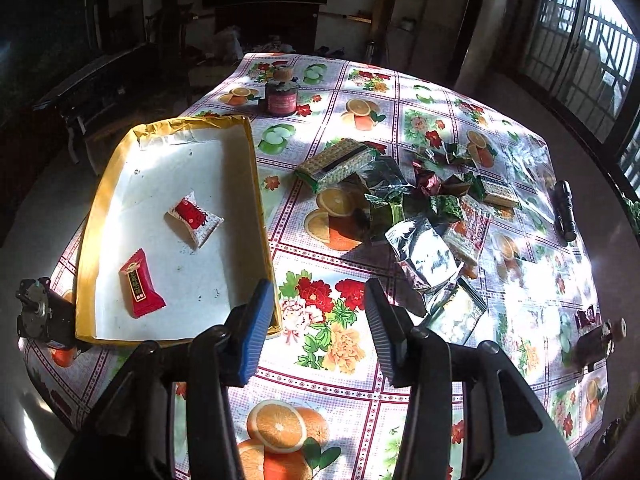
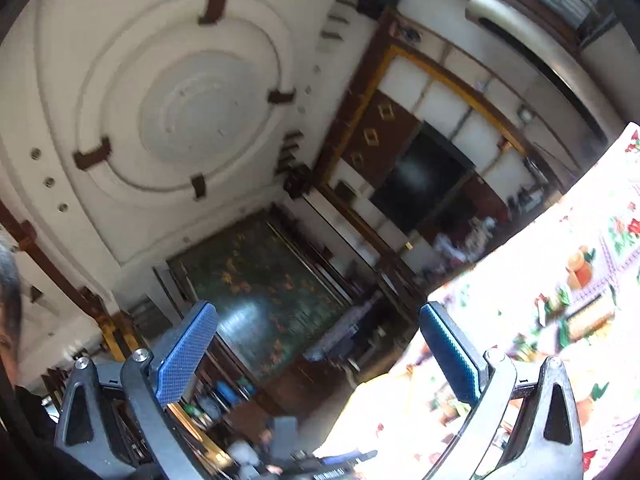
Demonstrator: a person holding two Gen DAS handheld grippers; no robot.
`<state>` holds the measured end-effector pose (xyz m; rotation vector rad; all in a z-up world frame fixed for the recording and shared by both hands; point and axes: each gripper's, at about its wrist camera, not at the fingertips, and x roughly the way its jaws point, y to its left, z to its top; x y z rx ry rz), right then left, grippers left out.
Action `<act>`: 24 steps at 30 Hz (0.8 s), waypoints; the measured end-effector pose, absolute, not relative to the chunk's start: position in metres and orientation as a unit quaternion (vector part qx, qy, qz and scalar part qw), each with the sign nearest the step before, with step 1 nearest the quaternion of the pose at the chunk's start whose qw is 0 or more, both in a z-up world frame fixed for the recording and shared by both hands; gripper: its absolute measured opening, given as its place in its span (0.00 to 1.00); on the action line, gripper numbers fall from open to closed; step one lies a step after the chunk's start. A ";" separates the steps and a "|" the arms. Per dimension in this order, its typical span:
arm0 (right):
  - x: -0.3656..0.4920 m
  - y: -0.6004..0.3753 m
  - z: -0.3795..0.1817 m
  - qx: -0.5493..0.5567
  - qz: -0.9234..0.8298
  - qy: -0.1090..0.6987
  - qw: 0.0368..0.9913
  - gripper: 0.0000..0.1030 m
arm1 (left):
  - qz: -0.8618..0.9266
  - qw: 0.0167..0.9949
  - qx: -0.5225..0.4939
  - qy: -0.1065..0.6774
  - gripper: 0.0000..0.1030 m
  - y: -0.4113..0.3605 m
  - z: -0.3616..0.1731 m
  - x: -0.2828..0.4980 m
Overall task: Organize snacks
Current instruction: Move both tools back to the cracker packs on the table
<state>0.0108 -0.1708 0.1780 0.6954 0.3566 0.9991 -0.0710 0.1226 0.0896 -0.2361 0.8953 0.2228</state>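
A shallow yellow-rimmed box (image 1: 96,216) with a white floor lies on the left of the table. Two wrapped snacks rest inside it: a red packet (image 1: 140,284) and a white-and-red packet (image 1: 195,218). A heap of snack packets (image 1: 416,208), green, silver and brown, covers the middle right, with a long biscuit pack (image 1: 336,164) at its left end. My left gripper (image 1: 318,320) hangs open over the flowered cloth just right of the box, nothing between its blue pads. My right gripper (image 2: 318,344) is open wide and empty, aimed level at the room, the table's edge (image 2: 520,280) to its right.
A dark jar (image 1: 282,94) stands at the table's far end. A black torch (image 1: 565,210) lies at the right edge, a small dark bottle (image 1: 598,342) at the near right, and a small motor-like part (image 1: 38,312) by the box's near left corner. A person's head (image 2: 8,304) shows at the right wrist view's left edge.
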 end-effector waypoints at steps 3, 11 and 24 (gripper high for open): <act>0.014 -0.161 0.156 0.279 0.407 0.204 0.846 0.99 | 0.113 0.891 -0.098 0.429 0.50 0.123 0.093 -0.054; 0.059 -0.132 0.089 0.129 0.256 0.397 0.872 0.80 | 0.120 0.882 0.006 0.456 0.57 0.120 0.086 0.014; 0.111 -0.068 0.017 0.057 0.191 0.491 0.848 0.55 | 0.124 0.828 0.104 0.537 0.60 0.138 0.035 0.127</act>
